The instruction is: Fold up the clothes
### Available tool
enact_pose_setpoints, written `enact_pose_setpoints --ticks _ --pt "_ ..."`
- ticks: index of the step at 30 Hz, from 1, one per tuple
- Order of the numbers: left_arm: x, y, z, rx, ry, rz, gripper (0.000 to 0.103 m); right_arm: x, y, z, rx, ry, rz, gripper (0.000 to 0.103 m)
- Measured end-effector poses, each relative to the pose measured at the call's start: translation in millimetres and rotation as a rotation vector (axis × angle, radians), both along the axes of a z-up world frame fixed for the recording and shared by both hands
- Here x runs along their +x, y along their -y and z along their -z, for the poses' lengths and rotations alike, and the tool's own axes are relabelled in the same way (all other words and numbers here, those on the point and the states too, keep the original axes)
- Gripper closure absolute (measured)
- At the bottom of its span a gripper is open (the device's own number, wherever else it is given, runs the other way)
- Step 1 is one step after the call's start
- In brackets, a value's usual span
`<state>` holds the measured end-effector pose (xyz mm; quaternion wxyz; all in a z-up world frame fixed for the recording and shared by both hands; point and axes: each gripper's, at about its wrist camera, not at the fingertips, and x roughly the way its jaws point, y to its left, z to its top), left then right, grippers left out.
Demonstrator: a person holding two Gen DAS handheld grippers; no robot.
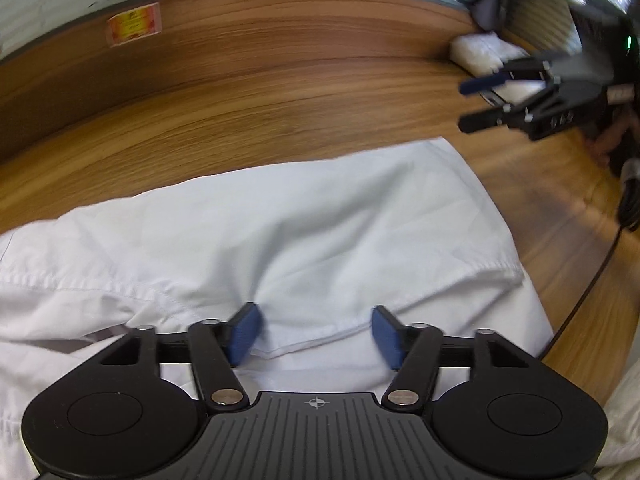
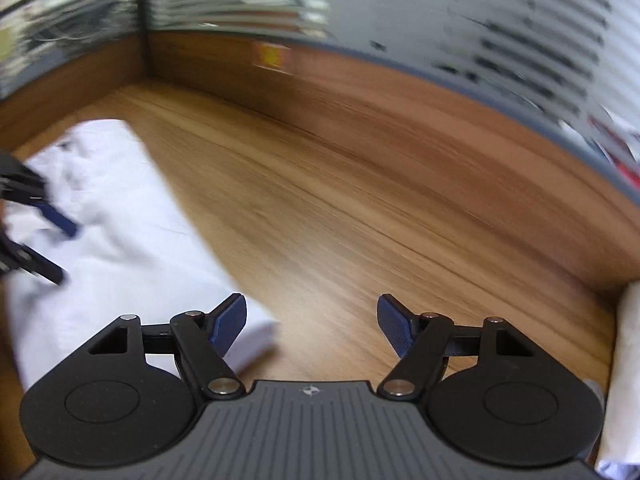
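A wooden tabletop (image 1: 280, 92) with a streaked grain is bordered at the back by a low wooden panel (image 2: 360, 80), on which a blurred yellow-and-red sticker (image 1: 134, 24) is fixed. Above the panel, pale horizontal slats (image 2: 520, 32) are seen, heavily blurred. The surface is evenly lit, with soft shadows.

Wooden table with white laundry

The wood-grain table (image 1: 280, 92) carries a white garment (image 1: 280, 232) spread flat, a small folded white pile (image 1: 476, 54) at its far corner, and more white cloth (image 2: 628, 360) at the right edge.
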<state>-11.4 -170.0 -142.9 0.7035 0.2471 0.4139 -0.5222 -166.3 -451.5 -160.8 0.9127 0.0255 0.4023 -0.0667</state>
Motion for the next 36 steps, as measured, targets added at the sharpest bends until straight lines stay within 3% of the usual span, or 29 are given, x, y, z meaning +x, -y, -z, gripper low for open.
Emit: enact_pose_setpoints --ticks 6,11,15,22,31,36 --pt "-7 -3 -8 -0.017 0.022 0.005 0.033 23 -46 13 0.044 -0.014 -0.112 0.025" --pt "-10 -19 -21 -0.04 0.05 -0.021 0.033 32 -72 49 0.032 -0.126 -0.195 0.025" --pt "-7 -45 -33 -0.037 0.064 -0.071 0.033 33 -73 39 0.01 -0.118 -0.204 0.025" --pt "1 -104 -36 -0.015 0.011 -0.25 0.033 58 -62 23 -0.008 -0.073 -0.229 0.022" --pt "0 -134 -20 0.018 -0.063 -0.361 0.033 105 -57 41 0.111 -0.137 -0.288 0.019" --pt "0 -129 -12 0.038 -0.087 -0.354 0.04 127 -57 52 0.177 -0.177 -0.326 0.02"
